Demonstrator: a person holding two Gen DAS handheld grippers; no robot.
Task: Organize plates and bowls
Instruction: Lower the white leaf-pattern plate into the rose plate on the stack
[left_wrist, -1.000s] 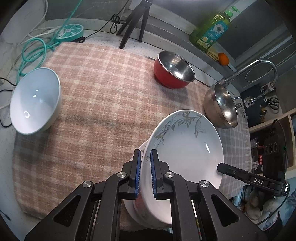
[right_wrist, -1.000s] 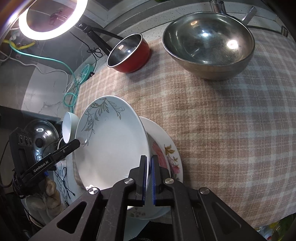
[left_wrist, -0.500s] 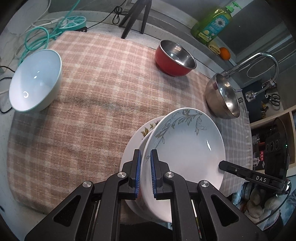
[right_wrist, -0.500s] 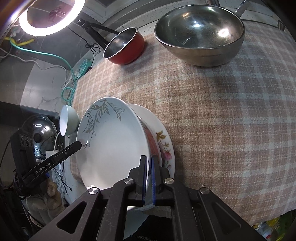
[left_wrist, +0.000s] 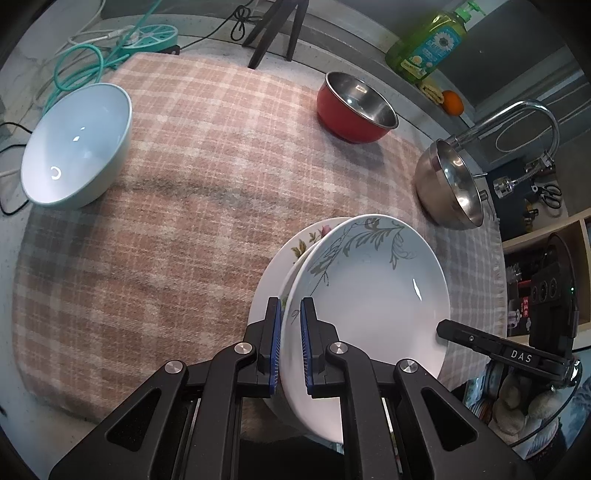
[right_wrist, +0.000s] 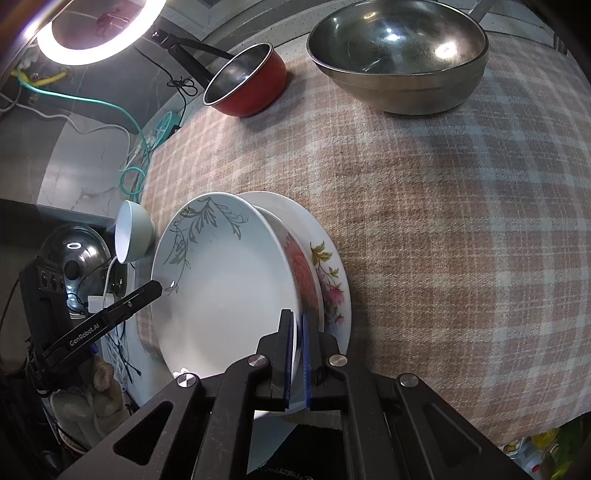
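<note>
A white plate with a grey leaf pattern (left_wrist: 373, 295) (right_wrist: 221, 288) is held by both grippers, one on each side of its rim. My left gripper (left_wrist: 291, 321) is shut on its rim. My right gripper (right_wrist: 298, 336) is shut on the opposite rim. The plate hangs tilted just above a white flower-patterned plate (left_wrist: 295, 247) (right_wrist: 325, 266) that lies on the plaid cloth (left_wrist: 184, 221) (right_wrist: 443, 221). A pale blue bowl (left_wrist: 74, 144) (right_wrist: 131, 236) stands at the cloth's left edge.
A red steel-lined bowl (left_wrist: 354, 107) (right_wrist: 247, 85) and a large steel bowl (left_wrist: 450, 184) (right_wrist: 399, 55) stand at the far side. A soap bottle (left_wrist: 428, 40), an orange (left_wrist: 452, 101) and a faucet (left_wrist: 517, 118) are behind. Cables (left_wrist: 81, 62) lie at the left.
Both grippers have carried the leaf-pattern plate back and lower, closer over the flower plate, which now shows more from beneath it.
</note>
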